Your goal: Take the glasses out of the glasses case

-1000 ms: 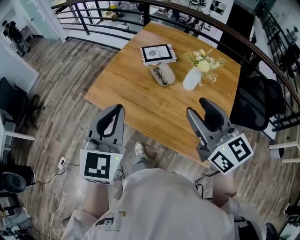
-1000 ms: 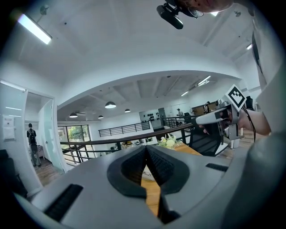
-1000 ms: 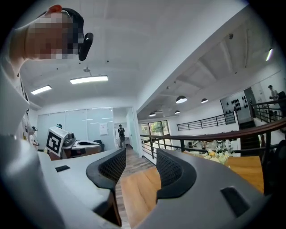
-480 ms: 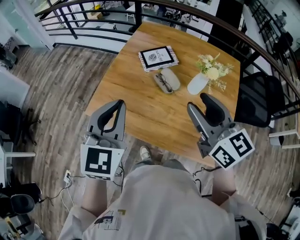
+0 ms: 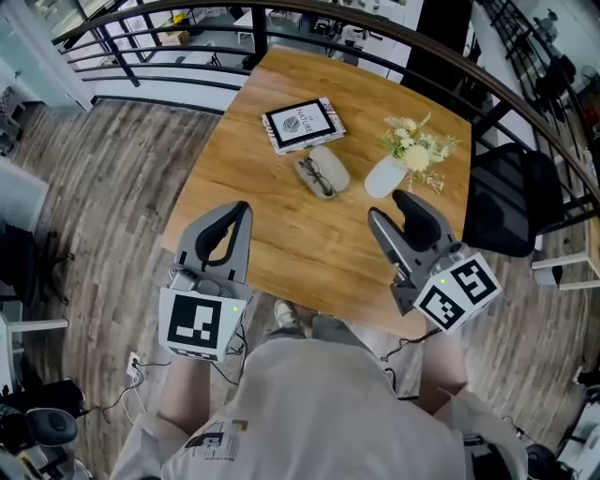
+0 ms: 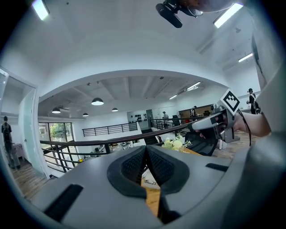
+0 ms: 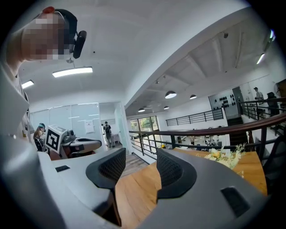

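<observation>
A grey oval glasses case (image 5: pixel 333 165) lies at the far middle of the wooden table (image 5: pixel 281 225), with dark-framed glasses (image 5: pixel 316 176) resting on it. I cannot tell whether the case is open. My left gripper (image 5: pixel 240 209) hangs shut over the table's near left edge, well short of the case. The right gripper (image 5: pixel 396 210) is open and empty over the near right part, beside the vase. In the left gripper view the shut pads (image 6: pixel 145 152) hide most of the table; the glasses (image 6: pixel 150 182) show small below them. The right gripper view has open jaws (image 7: pixel 140 163) over bare wood.
A patterned book (image 5: pixel 302 123) lies just beyond the case. A white vase (image 5: pixel 382 177) of pale flowers (image 5: pixel 417 143) stands to the case's right. A black chair (image 5: pixel 511 202) is off the table's right side, and a dark railing (image 5: pixel 281 9) runs behind.
The head view has shifted, so the table and case sit slightly further left in frame. Both grippers hold about the same places, left shut and right open.
</observation>
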`<state>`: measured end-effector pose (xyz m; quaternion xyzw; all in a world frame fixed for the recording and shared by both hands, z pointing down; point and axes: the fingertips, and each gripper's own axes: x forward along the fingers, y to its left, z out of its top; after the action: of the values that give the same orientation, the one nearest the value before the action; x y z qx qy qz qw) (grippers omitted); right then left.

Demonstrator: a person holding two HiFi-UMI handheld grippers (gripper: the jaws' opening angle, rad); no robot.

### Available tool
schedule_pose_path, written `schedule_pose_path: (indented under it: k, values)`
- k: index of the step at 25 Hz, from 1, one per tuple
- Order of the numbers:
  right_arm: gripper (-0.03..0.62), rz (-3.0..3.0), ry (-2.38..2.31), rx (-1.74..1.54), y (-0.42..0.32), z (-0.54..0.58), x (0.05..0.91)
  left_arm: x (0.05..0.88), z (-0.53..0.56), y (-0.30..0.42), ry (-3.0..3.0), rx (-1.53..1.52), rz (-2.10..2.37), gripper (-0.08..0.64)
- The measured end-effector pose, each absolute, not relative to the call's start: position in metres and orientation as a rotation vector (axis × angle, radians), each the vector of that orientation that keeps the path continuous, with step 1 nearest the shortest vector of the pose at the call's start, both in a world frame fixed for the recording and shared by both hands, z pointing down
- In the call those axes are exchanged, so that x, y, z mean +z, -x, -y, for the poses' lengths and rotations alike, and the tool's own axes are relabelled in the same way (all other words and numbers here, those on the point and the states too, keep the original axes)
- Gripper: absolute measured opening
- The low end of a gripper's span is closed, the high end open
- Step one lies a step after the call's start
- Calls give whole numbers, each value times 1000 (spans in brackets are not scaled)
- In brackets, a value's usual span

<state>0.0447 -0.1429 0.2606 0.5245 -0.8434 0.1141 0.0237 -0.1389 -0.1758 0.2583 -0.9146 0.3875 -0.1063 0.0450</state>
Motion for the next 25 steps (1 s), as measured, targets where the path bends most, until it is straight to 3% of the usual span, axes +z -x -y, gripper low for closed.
schedule_pose_path:
  k: [13, 25]
  values:
    - [224, 2573, -1588, 291, -54, 223, 280, 272, 229, 115, 2743, -374, -1160, 17]
    - [224, 2417, -1484, 480, -35, 323, 398, 355, 307, 104, 2824, -547, -1226, 17]
